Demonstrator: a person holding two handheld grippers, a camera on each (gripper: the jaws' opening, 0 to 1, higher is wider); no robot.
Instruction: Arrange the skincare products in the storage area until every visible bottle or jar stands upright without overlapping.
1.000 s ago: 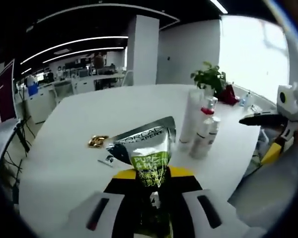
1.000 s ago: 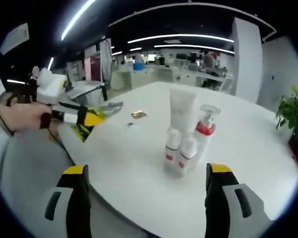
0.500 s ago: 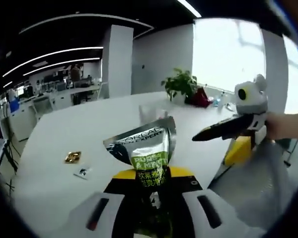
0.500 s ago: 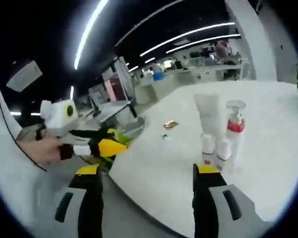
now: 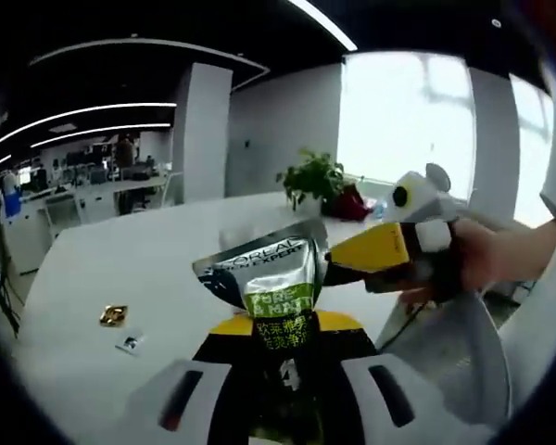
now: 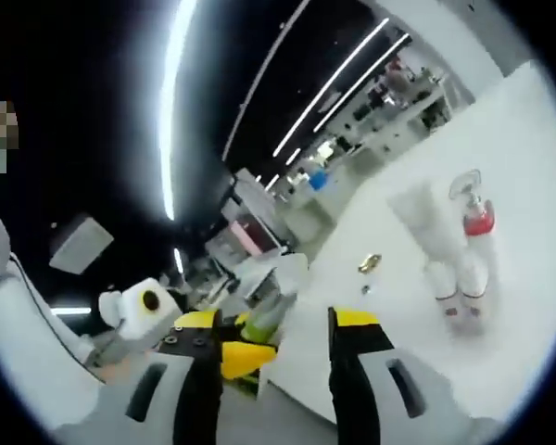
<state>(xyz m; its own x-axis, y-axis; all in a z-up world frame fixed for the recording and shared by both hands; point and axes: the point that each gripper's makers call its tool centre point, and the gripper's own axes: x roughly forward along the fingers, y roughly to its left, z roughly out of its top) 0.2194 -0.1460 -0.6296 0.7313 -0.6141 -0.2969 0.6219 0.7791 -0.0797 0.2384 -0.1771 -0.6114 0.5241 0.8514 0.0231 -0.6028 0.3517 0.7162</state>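
My left gripper is shut on a silver and green L'Oreal pouch, held upright above the table's near edge. My right gripper, held by a hand, reaches in from the right, its yellow tip at the pouch's edge. In the right gripper view my right gripper is open, and the pouch and left gripper lie between its jaws. On the white table a white tube, a red-collared pump bottle and two small bottles stand upright in a tight group.
A gold packet and a small sachet lie on the table at the left. A potted plant stands at the far edge by the window. Office desks fill the background.
My right gripper has swung left up to the pouch and its jaws have narrowed a little. Both cameras have turned, so the bottle group has left the left gripper view.
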